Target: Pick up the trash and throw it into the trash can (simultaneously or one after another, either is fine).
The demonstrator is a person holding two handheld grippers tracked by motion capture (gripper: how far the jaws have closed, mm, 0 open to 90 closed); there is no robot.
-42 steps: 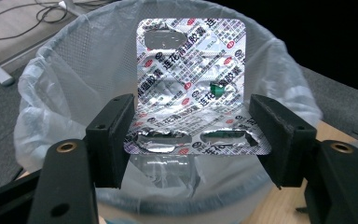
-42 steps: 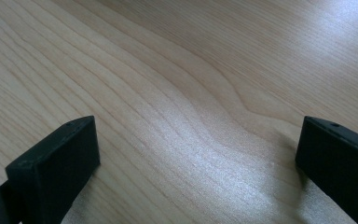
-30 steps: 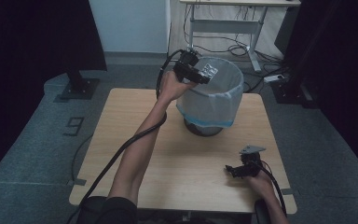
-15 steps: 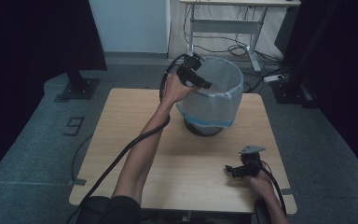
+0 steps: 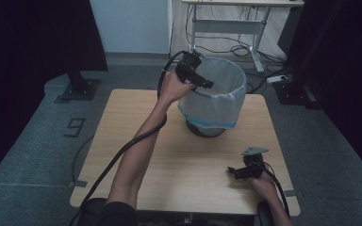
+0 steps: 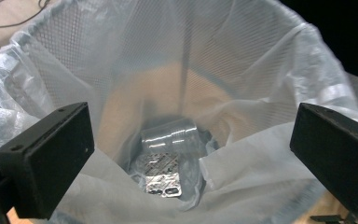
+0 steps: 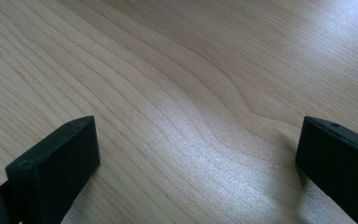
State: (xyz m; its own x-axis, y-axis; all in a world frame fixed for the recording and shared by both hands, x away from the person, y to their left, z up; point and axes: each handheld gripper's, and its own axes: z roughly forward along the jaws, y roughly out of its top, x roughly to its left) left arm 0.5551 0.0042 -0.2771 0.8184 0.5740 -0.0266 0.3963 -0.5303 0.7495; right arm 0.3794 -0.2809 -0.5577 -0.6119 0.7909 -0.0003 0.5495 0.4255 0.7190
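You are holding the left gripper over the near-left rim of the mesh wastebasket, and its jaws have just been opening; they are now standing spread wide with nothing between them. Straight below and ahead of those jaws, at the bottom of the white bin liner, a silver blister pack is lying flat, with a crumpled clear plastic wrapper just beyond it. The liner is folding over the basket's rim and hanging down its outer wall.

You are resting the right gripper low over the wooden table, well apart from the basket and on your near side of it. Its jaws are also standing wide apart, with bare light wood grain between and beyond them.

The table is sitting on grey carpet. Beyond the left gripper, a white-framed desk is standing against the far wall with cables trailing beneath it. Dark curtains are closing off both sides of the room, and a black stand base is sitting on the floor out to the left of that gripper.
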